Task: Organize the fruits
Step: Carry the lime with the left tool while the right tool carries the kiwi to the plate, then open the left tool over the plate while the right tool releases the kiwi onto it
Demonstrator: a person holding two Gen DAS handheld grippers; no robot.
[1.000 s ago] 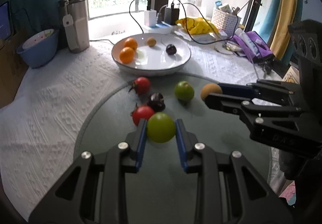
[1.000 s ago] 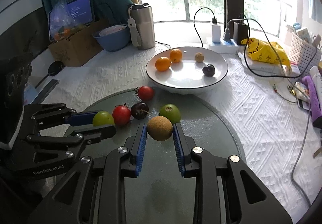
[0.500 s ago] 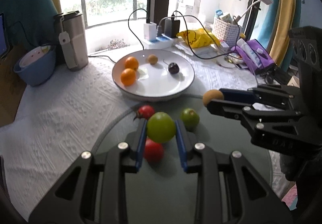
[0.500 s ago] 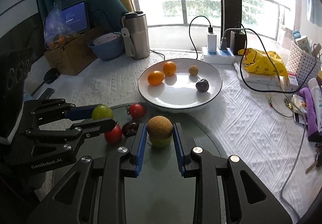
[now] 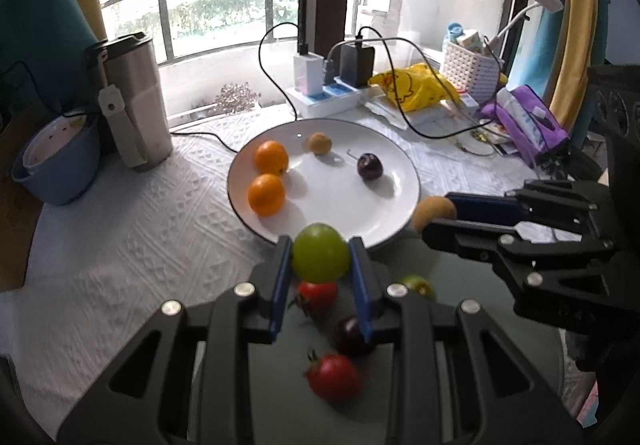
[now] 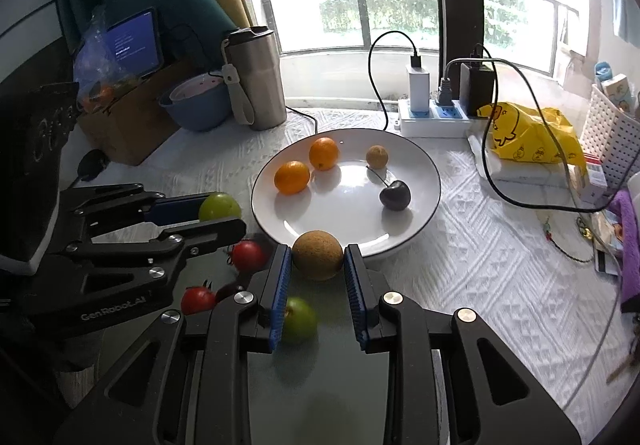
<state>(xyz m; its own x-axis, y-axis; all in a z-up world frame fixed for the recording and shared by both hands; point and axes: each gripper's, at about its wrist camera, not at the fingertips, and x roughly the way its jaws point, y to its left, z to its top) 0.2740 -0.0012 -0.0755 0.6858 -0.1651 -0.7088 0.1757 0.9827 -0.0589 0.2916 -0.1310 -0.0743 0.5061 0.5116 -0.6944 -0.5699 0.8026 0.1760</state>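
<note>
Both grippers now nearer the white plate (image 5: 404, 169), left gripper (image 5: 320, 259) clamping a green fruit (image 5: 319, 258), right gripper (image 6: 317, 255) clamping a tan fruit (image 6: 317, 254), white textured tablecloth (image 5: 132, 229), round grey mat (image 6: 344, 377), bright balcony window (image 6: 380, 13) behind.

Both views ride on hand-held grippers, looking forward and steeply down along their fingers toward the far window. The left wrist camera sits close above the white plate (image 5: 404, 173), with the right gripper (image 5: 434, 215) entering from the right. The right wrist camera sees the same plate (image 6: 430, 173), with the left gripper (image 6: 224, 215) at left.
</note>
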